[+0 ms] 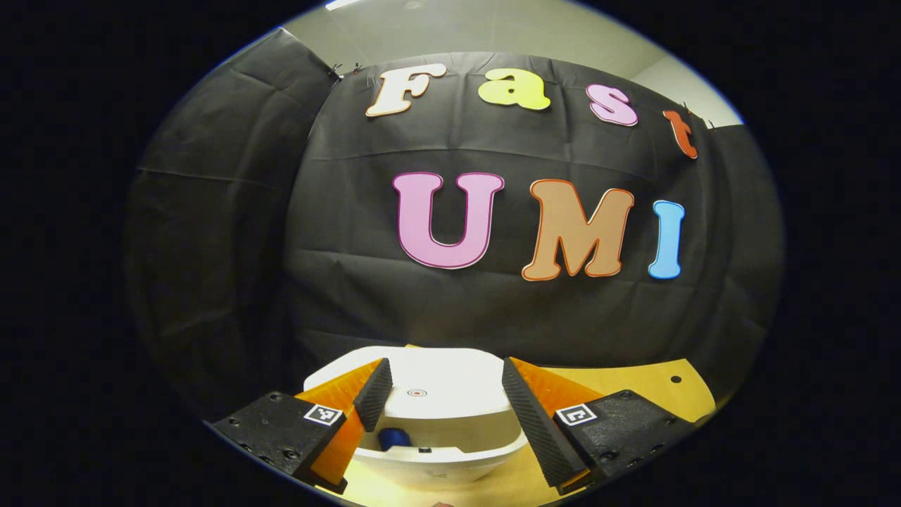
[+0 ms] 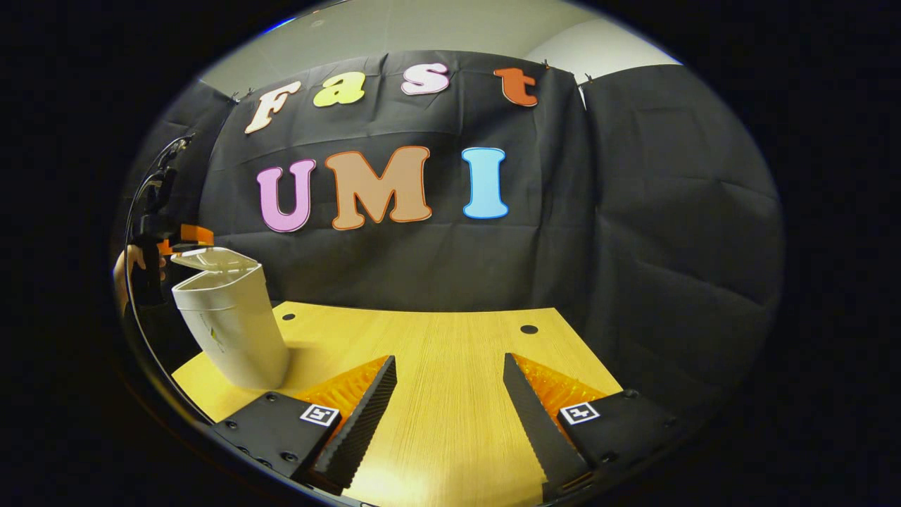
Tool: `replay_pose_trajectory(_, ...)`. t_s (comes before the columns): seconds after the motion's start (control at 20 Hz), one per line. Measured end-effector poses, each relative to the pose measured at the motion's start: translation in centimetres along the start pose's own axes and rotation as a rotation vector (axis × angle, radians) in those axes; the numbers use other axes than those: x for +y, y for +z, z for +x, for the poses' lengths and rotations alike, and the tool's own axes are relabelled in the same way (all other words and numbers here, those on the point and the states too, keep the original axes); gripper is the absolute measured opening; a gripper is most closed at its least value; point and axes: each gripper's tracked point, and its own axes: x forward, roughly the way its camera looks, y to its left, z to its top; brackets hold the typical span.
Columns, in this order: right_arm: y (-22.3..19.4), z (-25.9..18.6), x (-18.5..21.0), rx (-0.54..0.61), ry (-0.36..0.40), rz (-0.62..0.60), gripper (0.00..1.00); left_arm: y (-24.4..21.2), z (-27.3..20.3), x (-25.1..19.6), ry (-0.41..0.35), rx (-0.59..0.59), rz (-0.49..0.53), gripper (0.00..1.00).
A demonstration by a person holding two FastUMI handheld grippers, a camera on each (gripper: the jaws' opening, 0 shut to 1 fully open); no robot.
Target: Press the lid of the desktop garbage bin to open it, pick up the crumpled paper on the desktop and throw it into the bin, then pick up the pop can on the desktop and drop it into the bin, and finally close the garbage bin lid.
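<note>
The left gripper (image 1: 446, 394) has its jaws wide apart and holds nothing. Just past them sits one white bin (image 1: 436, 429), its lid (image 1: 422, 387) partly up. The right gripper (image 2: 450, 408) gapes too, over the bare wooden surface (image 2: 450, 352).

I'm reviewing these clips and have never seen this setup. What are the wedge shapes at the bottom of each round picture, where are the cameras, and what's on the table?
Each wedge pair is a hand-held gripper's two fingers; a person carries one gripper per hand, and a camera rides on each. The left gripper view looks down over the left gripper, open and holding nothing, above the white garbage bin; its lid is partly raised, with something blue inside. The right gripper view shows the right gripper, open and empty above the wooden table, with the bin at the left.
</note>
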Motion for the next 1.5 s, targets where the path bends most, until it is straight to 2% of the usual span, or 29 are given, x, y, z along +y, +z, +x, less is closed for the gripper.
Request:
replay_pose_trajectory(0.6,-1.3,0.0,0.4,0.025,0.011,-0.006,0.99,-6.2,-0.3,0.6,0.026,0.125,0.048,0.93)
replay_pose_trajectory(0.65,-1.1,0.0,0.3,0.024,0.01,-0.01,0.98,-5.7,-0.3,0.4,0.017,0.102,0.062,0.93)
replay_pose_trajectory(0.8,-1.4,0.2,0.5,0.029,0.015,-0.011,0.98,-7.0,0.0,0.2,-0.01,0.141,0.148,0.94)
replay_pose_trajectory(0.9,-1.9,0.0,0.3,0.026,0.016,-0.01,0.98,-7.0,-0.1,-0.1,-0.033,0.129,0.114,0.93)
replay_pose_trajectory(1.1,-2.1,-0.3,0.3,0.031,0.035,0.015,0.98,-6.5,-0.3,-1.1,-0.097,0.088,0.095,0.94)
replay_pose_trajectory(1.25,0.1,-1.0,-0.7,-0.029,0.031,0.006,0.98,-4.0,-0.6,-1.1,-0.067,0.01,0.087,0.94)
replay_pose_trajectory(1.5,4.8,-2.6,-3.7,-0.151,-0.001,0.022,0.98,0.9,-4.5,-8.0,-0.148,-0.183,0.054,0.93)
